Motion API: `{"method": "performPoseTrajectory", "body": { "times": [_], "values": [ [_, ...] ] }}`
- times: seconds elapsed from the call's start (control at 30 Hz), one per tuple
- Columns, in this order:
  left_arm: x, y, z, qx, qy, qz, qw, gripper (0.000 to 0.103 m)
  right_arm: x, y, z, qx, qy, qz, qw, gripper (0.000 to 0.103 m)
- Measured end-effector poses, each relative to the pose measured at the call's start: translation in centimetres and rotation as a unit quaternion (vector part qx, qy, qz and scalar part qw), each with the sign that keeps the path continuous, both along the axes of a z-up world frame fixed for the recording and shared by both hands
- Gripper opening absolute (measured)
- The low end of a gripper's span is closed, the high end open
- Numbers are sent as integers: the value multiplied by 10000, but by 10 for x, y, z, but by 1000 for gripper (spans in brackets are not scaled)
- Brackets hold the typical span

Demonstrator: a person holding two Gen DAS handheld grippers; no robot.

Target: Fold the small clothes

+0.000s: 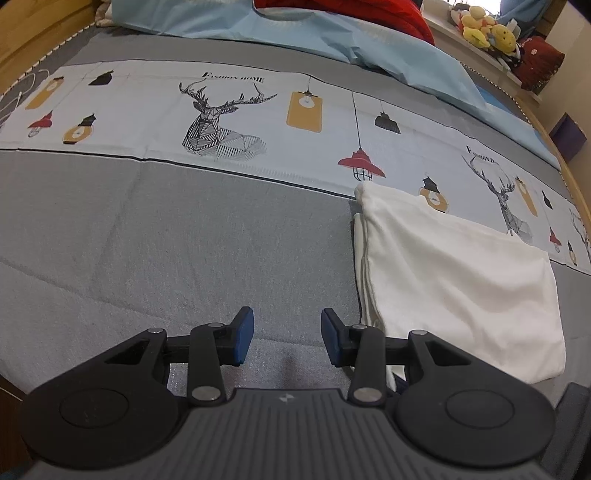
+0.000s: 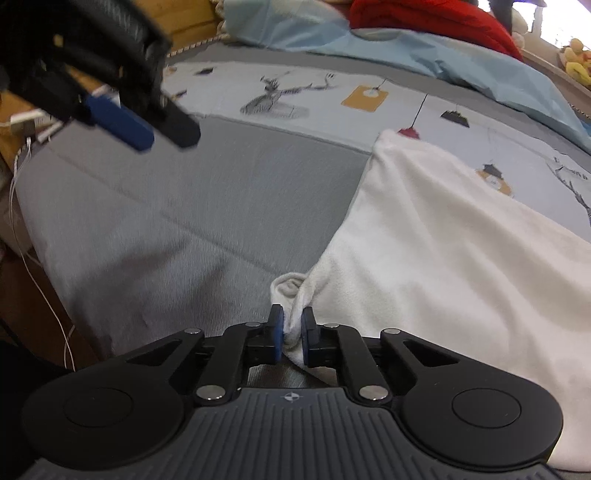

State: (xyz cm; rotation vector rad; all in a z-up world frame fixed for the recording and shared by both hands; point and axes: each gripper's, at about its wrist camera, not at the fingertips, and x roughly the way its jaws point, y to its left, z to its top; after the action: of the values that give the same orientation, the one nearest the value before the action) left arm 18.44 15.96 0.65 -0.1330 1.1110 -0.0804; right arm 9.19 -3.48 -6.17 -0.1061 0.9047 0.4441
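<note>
White garment (image 2: 454,258) pinched in right tongs (image 2: 293,334), bedsheet (image 1: 229,110) printed "FASHION HOME"

The garment (image 1: 454,273) lies on the bedspread (image 1: 147,236), pillow (image 1: 332,33) behind it.

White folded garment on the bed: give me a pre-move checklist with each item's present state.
1. Right gripper shut on the white soft fabric garment: ok.
2. Pinch sits at the garment's near left corner: ok.
3. Left gripper open and holding nothing: ok.
4. Left gripper clear of the garment: ok, beside its left edge.
5. Grey bedspread beside the garment free: ok.
6. All layers caught: cannot tell.
</note>
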Motion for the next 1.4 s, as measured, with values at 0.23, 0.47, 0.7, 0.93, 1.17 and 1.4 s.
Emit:
{"method": "performPoseTrajectory", "body": {
  "times": [0.23,0.47,0.7,0.93,1.17,1.4],
  "values": [
    [5,-7,-10,-604,204,68,9979,56,-6,-15,20,300,-165,-51,9994,9],
    [19,-18,-35,-1742,548,159,9831,72,-16,-42,53,694,-432,-81,9966,8],
    [47,-47,-69,-2513,915,300,9631,74,-27,-76,69,1024,-388,-171,9938,8],
    [76,-78,-102,-2498,1338,533,9575,74,-39,-94,75,1165,-340,-76,9926,8],
    [86,-84,-109,-2163,1261,485,9669,19,-38,-93,76,1219,-245,-9,9922,8],
    [67,-51,-68,-1680,391,351,9844,14,-36,-49,81,1418,-291,429,9885,8]
  ]
}}
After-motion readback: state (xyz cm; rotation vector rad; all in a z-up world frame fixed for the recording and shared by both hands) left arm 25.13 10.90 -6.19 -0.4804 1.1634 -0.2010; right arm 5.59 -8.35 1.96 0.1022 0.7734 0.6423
